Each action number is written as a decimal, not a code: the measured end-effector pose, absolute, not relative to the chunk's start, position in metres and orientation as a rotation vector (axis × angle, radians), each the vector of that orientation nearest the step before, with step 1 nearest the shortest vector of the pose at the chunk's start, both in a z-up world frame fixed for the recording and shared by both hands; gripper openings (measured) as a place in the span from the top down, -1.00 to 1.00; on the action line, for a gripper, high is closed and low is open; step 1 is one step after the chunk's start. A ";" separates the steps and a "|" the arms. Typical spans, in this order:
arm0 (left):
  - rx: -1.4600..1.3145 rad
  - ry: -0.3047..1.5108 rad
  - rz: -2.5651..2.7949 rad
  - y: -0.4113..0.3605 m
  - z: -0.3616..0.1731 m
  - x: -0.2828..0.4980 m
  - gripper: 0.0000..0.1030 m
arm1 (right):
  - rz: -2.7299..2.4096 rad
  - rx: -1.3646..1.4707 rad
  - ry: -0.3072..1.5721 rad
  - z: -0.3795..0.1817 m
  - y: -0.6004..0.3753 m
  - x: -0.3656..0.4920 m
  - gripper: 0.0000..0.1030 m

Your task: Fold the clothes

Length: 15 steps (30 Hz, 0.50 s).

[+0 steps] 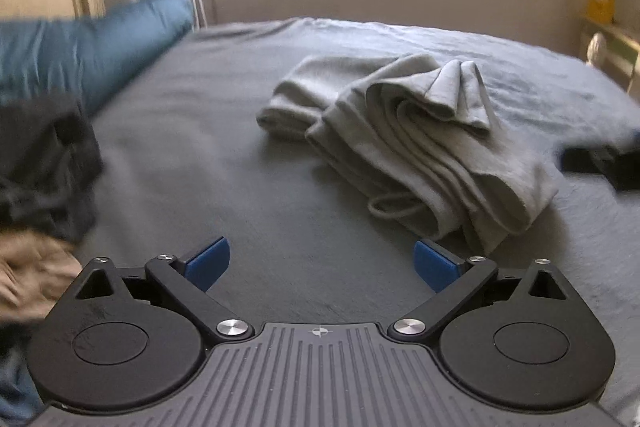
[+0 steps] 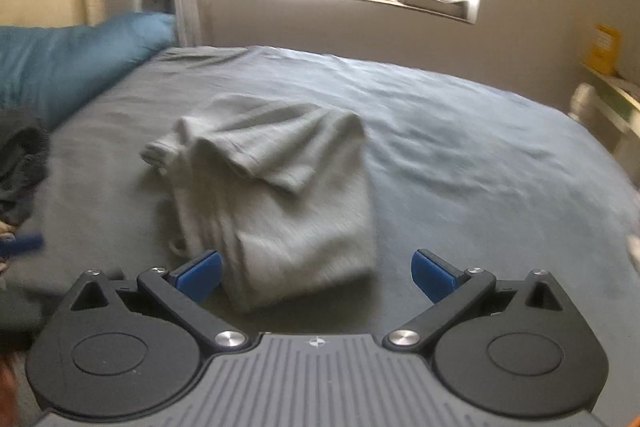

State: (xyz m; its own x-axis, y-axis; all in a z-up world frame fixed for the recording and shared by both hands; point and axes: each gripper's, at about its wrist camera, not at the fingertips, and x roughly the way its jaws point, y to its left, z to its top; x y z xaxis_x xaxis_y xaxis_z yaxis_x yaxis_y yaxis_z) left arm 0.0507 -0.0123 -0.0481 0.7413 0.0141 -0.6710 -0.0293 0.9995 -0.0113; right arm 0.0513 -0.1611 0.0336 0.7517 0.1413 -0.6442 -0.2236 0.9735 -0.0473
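Grey garment (image 1: 404, 147) lies folded mid-bed (image 1: 200, 155), right of the blue pillow (image 1: 92, 47). Soft, limp knit; best gripped at stacked edges. Left hand-held gripper (image 1: 320, 263) and right hand-held gripper (image 2: 316, 269) are held agape, empty.

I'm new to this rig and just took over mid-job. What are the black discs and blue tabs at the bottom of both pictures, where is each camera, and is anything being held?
Each picture comes from a camera mounted on a handheld gripper, looking forward along its fingers. The black discs and blue pads are the gripper itself. The left gripper and the right gripper are both open and empty. On the gray bedsheet lies a folded gray garment, with a drawstring loop showing. A dark clothes pile and blue pillow sit to the left.
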 end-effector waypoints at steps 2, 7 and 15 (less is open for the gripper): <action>-0.071 0.735 0.032 -0.009 -0.054 0.050 -0.91 | 0.246 -0.154 0.686 0.033 -0.148 0.075 -1.00; -0.105 0.717 0.029 -0.006 -0.062 0.054 -0.83 | 0.318 -0.240 0.713 0.026 -0.108 0.138 -1.00; -0.178 0.734 0.029 0.004 -0.073 0.072 -0.16 | 0.318 -0.244 0.802 -0.010 -0.071 0.213 -1.00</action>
State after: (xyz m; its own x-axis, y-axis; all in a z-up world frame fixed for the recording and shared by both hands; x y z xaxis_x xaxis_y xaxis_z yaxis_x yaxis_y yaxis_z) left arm 0.0723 0.0040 -0.0726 0.7430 -0.0356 -0.6683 -0.0891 0.9844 -0.1515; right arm 0.2129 -0.0711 -0.0099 0.6524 0.1857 -0.7348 -0.3684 0.9250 -0.0933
